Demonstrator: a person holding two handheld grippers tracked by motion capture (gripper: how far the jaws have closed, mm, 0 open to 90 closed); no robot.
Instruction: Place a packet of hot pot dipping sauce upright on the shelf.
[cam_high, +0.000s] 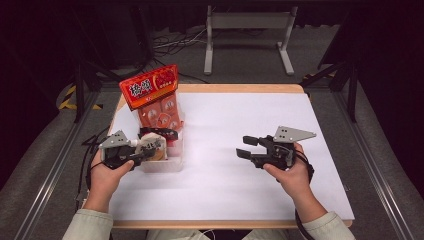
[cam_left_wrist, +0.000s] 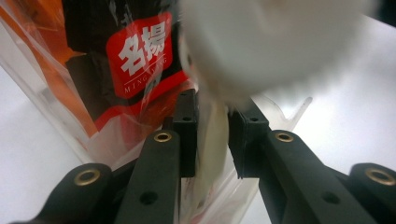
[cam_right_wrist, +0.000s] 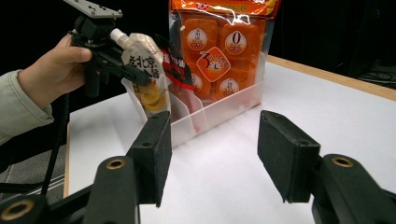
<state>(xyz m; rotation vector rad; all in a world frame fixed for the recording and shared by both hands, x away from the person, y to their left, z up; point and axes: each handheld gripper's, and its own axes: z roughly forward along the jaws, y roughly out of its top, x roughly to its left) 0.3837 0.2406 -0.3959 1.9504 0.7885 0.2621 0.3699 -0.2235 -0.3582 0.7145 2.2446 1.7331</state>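
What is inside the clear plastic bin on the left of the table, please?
The clear bin holds an upright orange snack bag, a dark red-labelled packet and a spouted pouch at the left gripper. Their lower parts are covered.

A white spouted sauce pouch (cam_right_wrist: 144, 70) with black lettering and a yellow emblem stands upright in the clear plastic bin (cam_high: 165, 162), at the table's nine o'clock edge.
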